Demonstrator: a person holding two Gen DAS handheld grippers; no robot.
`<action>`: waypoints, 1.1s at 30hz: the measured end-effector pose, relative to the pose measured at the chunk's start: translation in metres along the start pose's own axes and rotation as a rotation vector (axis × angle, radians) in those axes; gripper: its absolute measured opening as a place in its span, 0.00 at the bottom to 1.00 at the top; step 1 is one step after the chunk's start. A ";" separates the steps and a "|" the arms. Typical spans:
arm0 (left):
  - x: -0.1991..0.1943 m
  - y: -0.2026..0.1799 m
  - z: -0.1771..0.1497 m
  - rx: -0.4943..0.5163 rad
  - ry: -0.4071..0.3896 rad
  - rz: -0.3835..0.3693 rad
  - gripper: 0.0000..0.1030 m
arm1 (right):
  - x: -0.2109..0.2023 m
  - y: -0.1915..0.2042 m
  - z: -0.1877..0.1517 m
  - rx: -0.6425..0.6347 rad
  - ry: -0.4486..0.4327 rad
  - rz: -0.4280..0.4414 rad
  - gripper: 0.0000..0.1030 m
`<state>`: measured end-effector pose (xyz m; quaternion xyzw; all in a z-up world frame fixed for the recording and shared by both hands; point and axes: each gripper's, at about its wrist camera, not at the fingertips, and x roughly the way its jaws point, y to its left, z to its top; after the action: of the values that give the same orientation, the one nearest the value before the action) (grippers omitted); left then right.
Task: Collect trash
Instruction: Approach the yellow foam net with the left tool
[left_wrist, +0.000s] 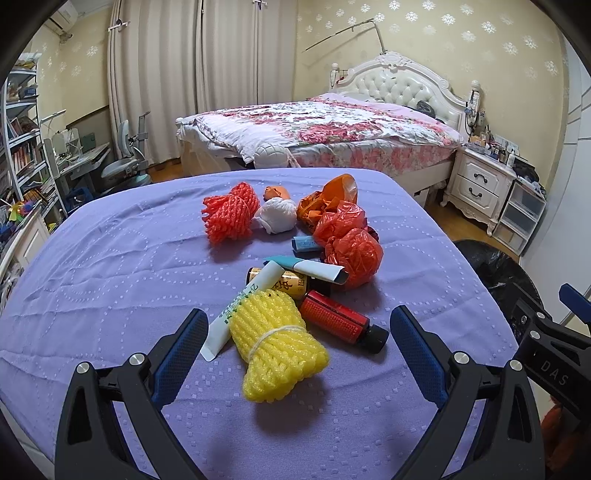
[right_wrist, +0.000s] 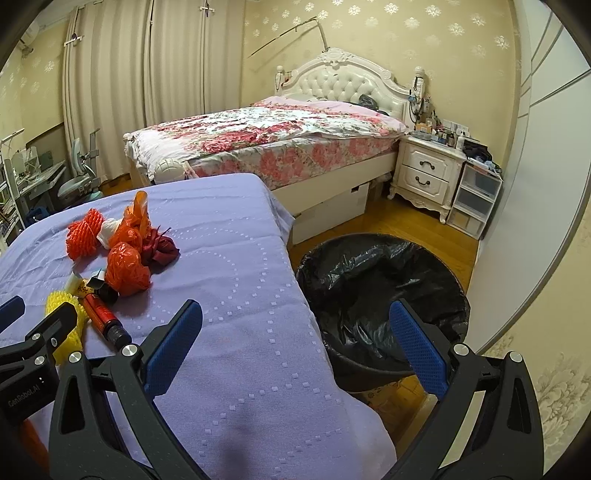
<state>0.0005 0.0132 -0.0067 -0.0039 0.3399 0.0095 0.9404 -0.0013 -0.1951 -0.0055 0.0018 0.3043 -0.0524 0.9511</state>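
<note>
A pile of trash lies on the purple-covered table (left_wrist: 110, 266). My left gripper (left_wrist: 299, 323) is open, its jaws either side of a yellow foam net (left_wrist: 277, 343), not touching it. A red bottle with a black cap (left_wrist: 341, 321) and a white tube (left_wrist: 240, 306) lie beside the net. Behind are a brown bottle (left_wrist: 291, 284), red plastic bags (left_wrist: 351, 240), an orange foam net (left_wrist: 231, 212) and a white wad (left_wrist: 277, 214). My right gripper (right_wrist: 295, 321) is open and empty over the table's right edge, next to the black-lined bin (right_wrist: 384, 291).
The bin shows in the left wrist view (left_wrist: 495, 269) right of the table. A bed (right_wrist: 266, 140) with a floral cover stands behind, with a white nightstand (right_wrist: 428, 173) and plastic drawers (right_wrist: 472, 199). A desk and chair (left_wrist: 125, 162) are at the far left.
</note>
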 end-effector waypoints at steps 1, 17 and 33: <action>-0.001 0.000 0.000 0.000 0.000 0.000 0.93 | 0.000 0.000 0.000 0.000 -0.001 -0.001 0.96; -0.001 -0.001 -0.002 0.004 0.008 -0.003 0.93 | 0.000 -0.004 0.001 0.011 0.003 -0.008 0.96; -0.002 -0.004 -0.005 0.004 0.010 0.003 0.93 | 0.000 -0.008 0.002 0.014 0.006 -0.009 0.96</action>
<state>-0.0041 0.0092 -0.0091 -0.0016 0.3446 0.0100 0.9387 -0.0009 -0.2032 -0.0040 0.0074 0.3066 -0.0591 0.9500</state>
